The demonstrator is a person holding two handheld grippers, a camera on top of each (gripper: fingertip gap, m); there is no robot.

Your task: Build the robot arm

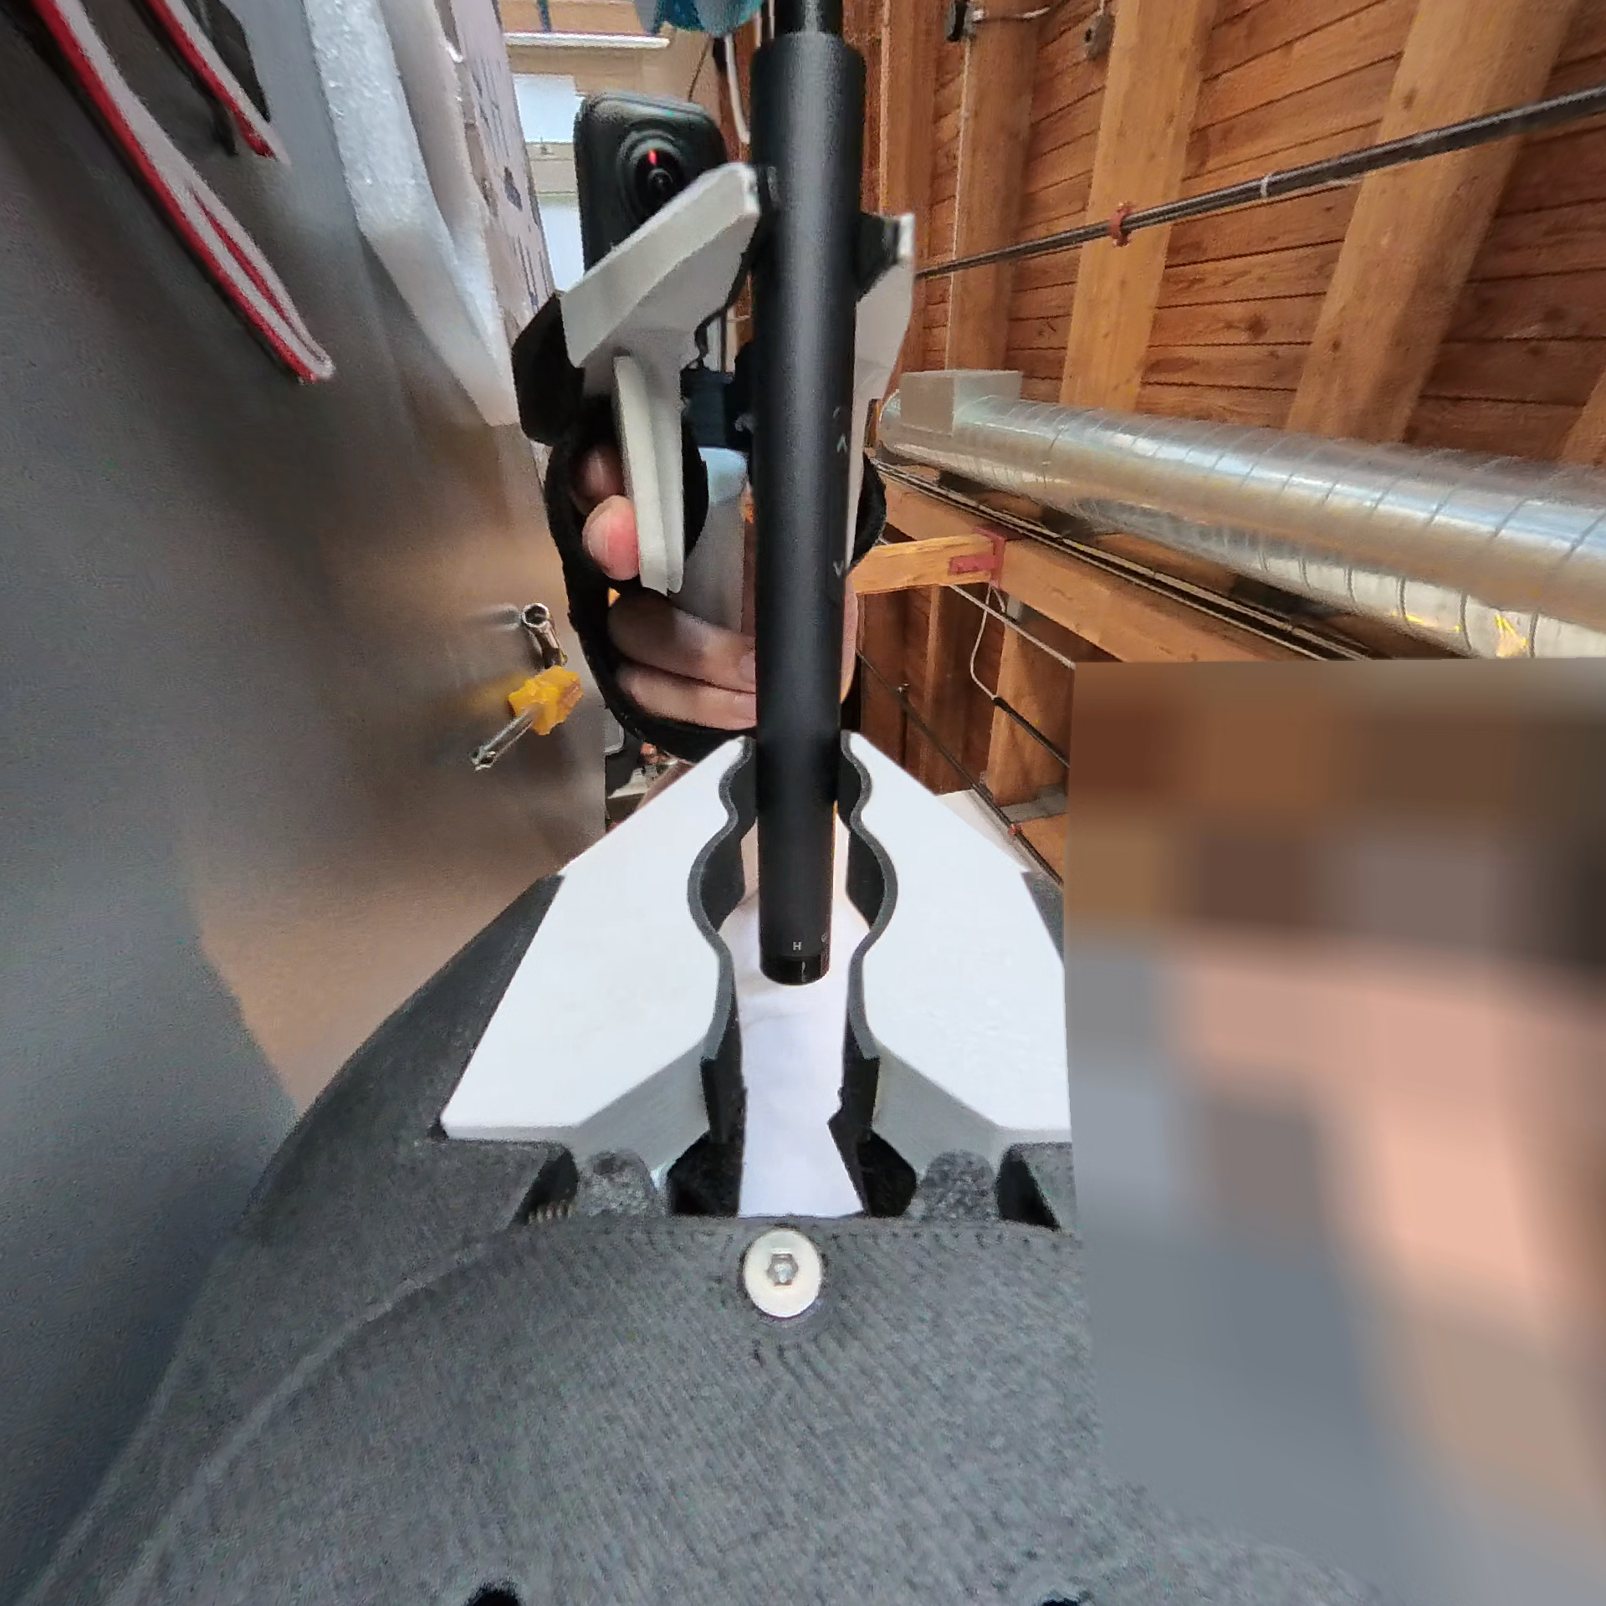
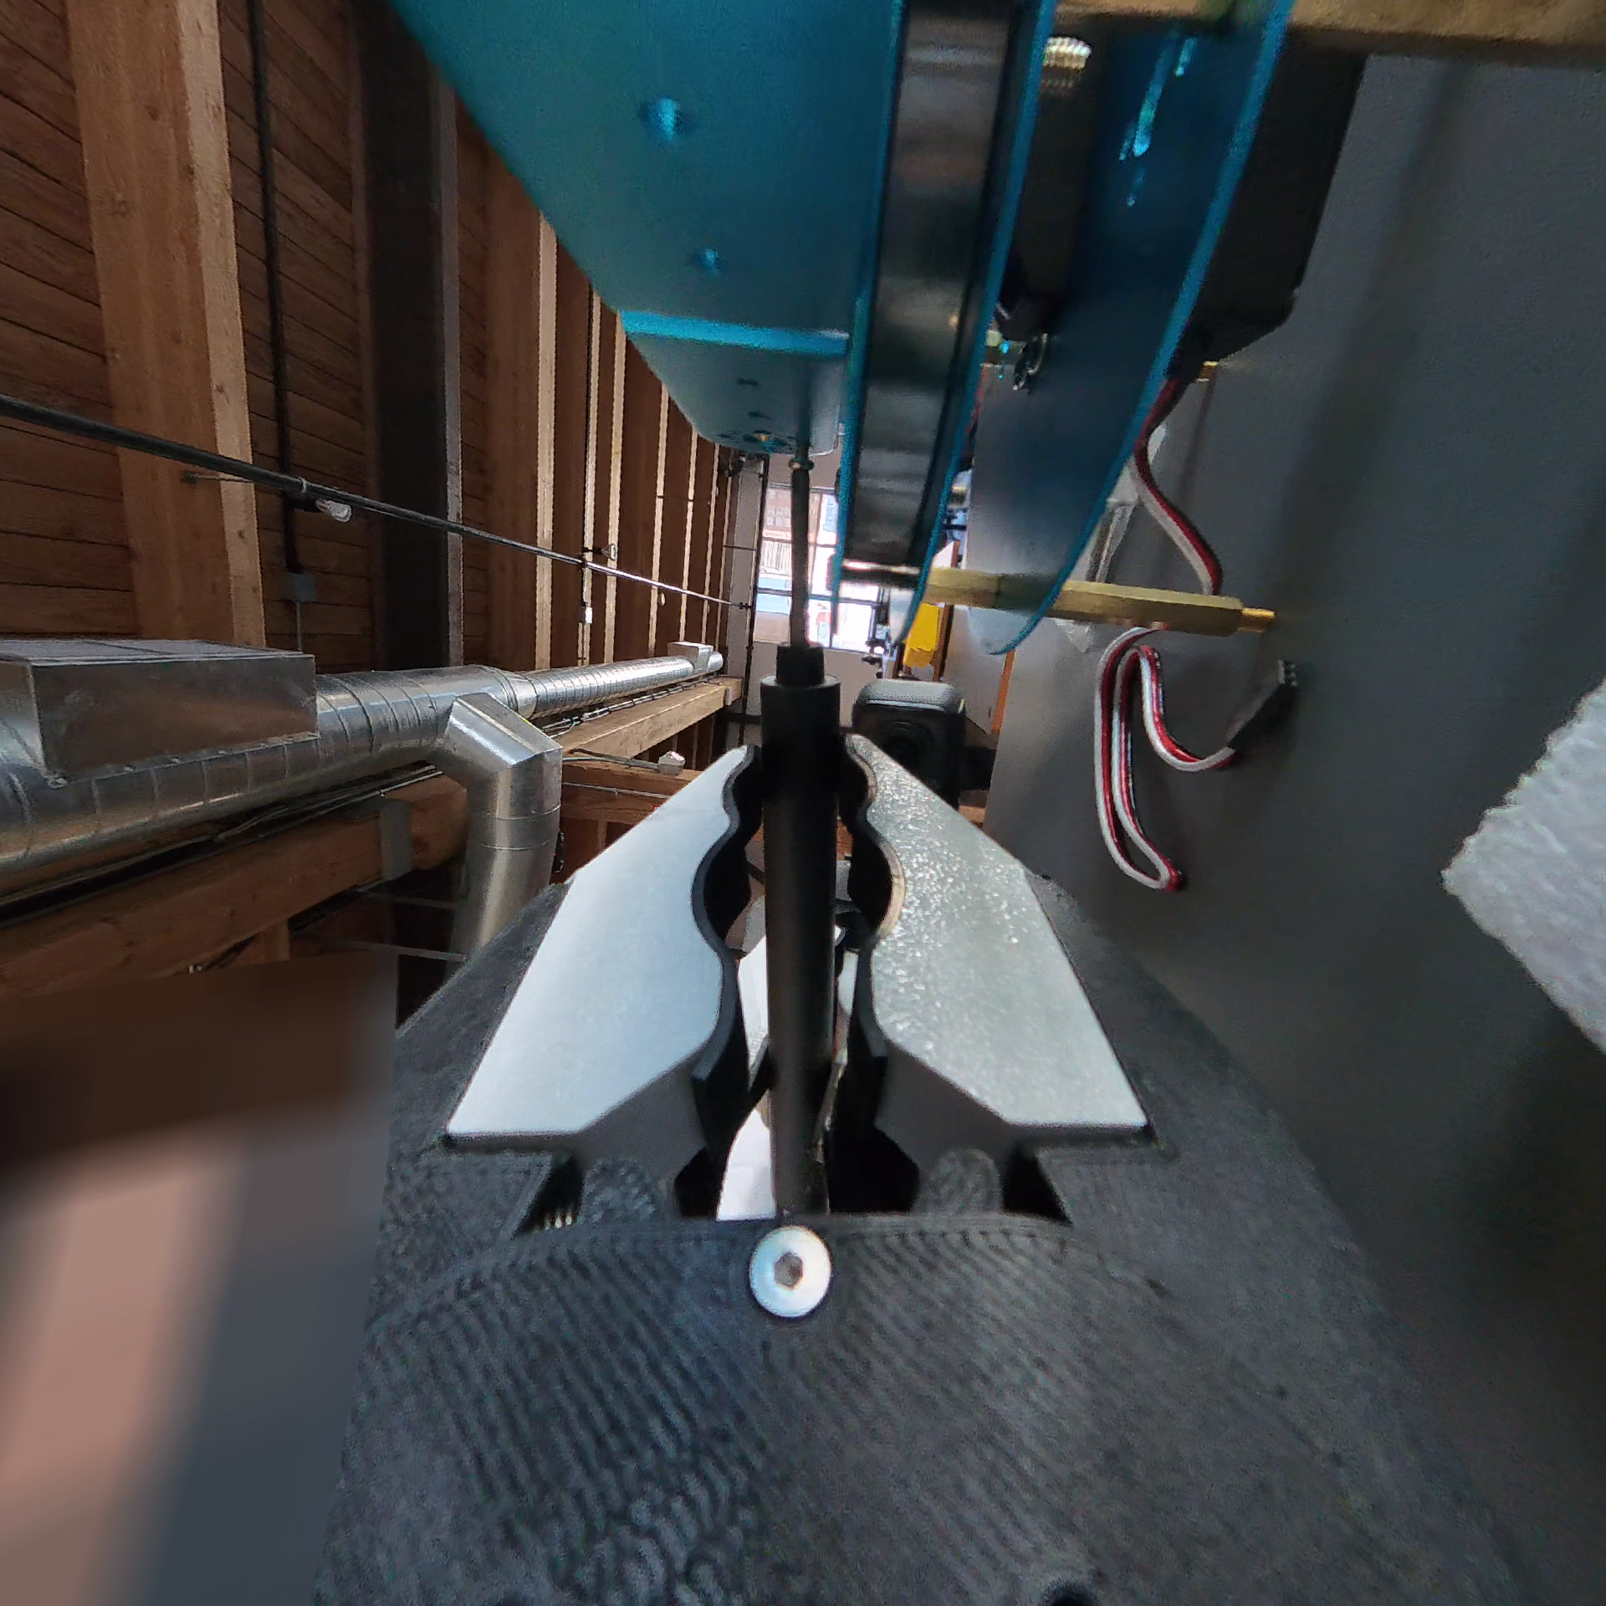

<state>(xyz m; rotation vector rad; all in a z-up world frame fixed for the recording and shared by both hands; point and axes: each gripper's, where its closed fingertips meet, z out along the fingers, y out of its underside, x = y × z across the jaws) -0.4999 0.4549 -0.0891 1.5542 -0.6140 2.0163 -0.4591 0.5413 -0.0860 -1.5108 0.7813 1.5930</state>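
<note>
Left wrist view: the left gripper (image 1: 793, 765) is clamped tight on a black screwdriver handle (image 1: 795, 521), a matte cylinder running straight out ahead of its tips. Further up the handle the right gripper (image 1: 817, 235) pinches it too, a hand (image 1: 678, 643) wrapped around its grip. A yellow-collared bit (image 1: 534, 708) pokes from the grey panel (image 1: 217, 608) off to its left.

Right wrist view: the right gripper (image 2: 798, 765) is closed on the same handle (image 2: 795, 912); its thin metal shaft (image 2: 798, 556) reaches ahead to the teal frame (image 2: 695, 217). A brass standoff (image 2: 1121, 601) and red-white wires (image 2: 1147, 782) sit to the right, a silver duct (image 2: 261, 747) left.
</note>
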